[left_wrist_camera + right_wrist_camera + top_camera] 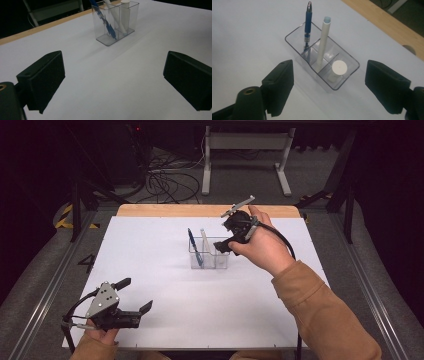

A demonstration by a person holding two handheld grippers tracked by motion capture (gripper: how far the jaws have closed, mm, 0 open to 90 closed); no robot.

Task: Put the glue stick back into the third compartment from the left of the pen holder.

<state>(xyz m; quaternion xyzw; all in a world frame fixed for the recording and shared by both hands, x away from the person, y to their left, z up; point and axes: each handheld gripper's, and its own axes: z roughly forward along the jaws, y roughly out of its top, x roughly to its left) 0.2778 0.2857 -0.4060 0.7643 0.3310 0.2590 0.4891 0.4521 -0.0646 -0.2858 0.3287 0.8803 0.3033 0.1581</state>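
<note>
Clear organizer loaded, right tongs open above it

Clear plastic organizer (322, 66) sits mid-counter, three compartments, and serves as the landmark. Blue pen (307, 23) leans in its end compartment, tip down, clip end up. White tube (324, 41) leans in the next compartment, beside the pen but apart from it. Short white cylinder (339, 70) stands upright in the compartment at the other end. All three stay inside the walls, so the sorting work looks about done as judged from how they lie.

Right tongs (227, 240) hover just above and at the right side of the organizer, jaws spread wide with nothing between them; the right gripper view looks down between the two black jaws onto the organizer. Probably just let go of an item, since the short cylinder sits right under the gap. Person's right hand (260, 245) wraps the gripper body, orange sleeve (320, 315) behind.

Left tongs (132, 295) rest well away from the organizer, near the counter's front left edge, jaws wide apart and empty, pointed toward the organizer. Parked, out of the way.

White counter (165, 250) around the organizer is bare, wooden strip (200, 210) at its far edge. Beyond that: floor cables (167, 182), white frame legs (245, 155). Nothing blocks either tongs; only the leaning pen and tube stick up above the organizer rim and could be bumped on a low pass.
</note>
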